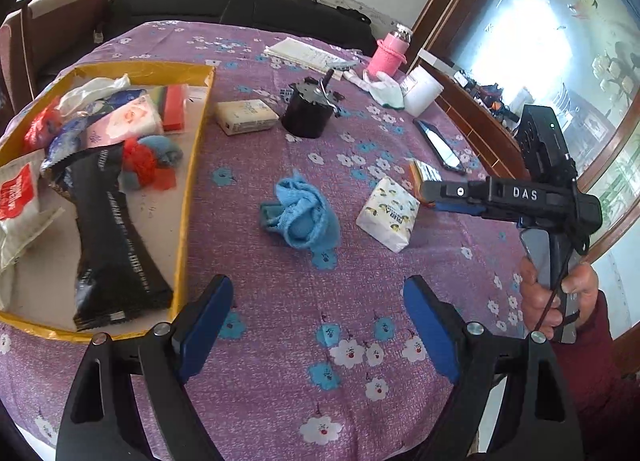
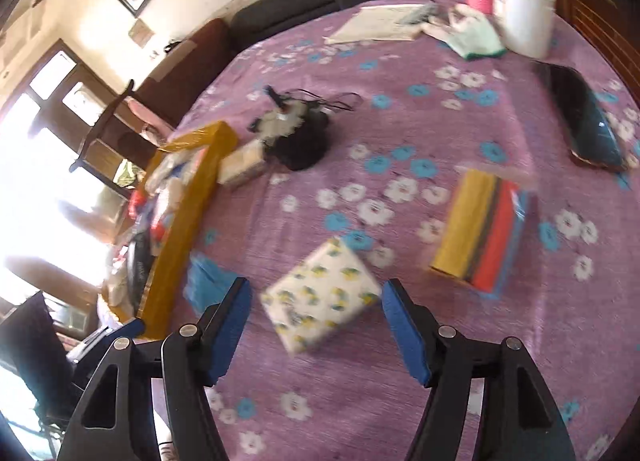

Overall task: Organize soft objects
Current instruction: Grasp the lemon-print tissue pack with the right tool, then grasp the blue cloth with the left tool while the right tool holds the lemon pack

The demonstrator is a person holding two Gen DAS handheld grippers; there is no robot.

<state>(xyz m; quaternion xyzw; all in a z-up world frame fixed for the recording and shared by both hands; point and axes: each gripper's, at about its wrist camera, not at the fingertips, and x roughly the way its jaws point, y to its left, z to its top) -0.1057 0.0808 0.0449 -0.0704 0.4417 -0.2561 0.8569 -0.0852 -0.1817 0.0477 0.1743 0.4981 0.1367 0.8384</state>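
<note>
While the right gripper (image 2: 316, 325) hangs with fingers spread and empty over the tissue pack (image 2: 322, 303) on the tabletop (image 2: 400, 401), the pack looks light and squashy; grip its long sides. The left gripper (image 1: 318, 325) is wide open, empty. Motion blur hides the print; the blue cloth (image 1: 300, 213) is possibly a sock.
</note>
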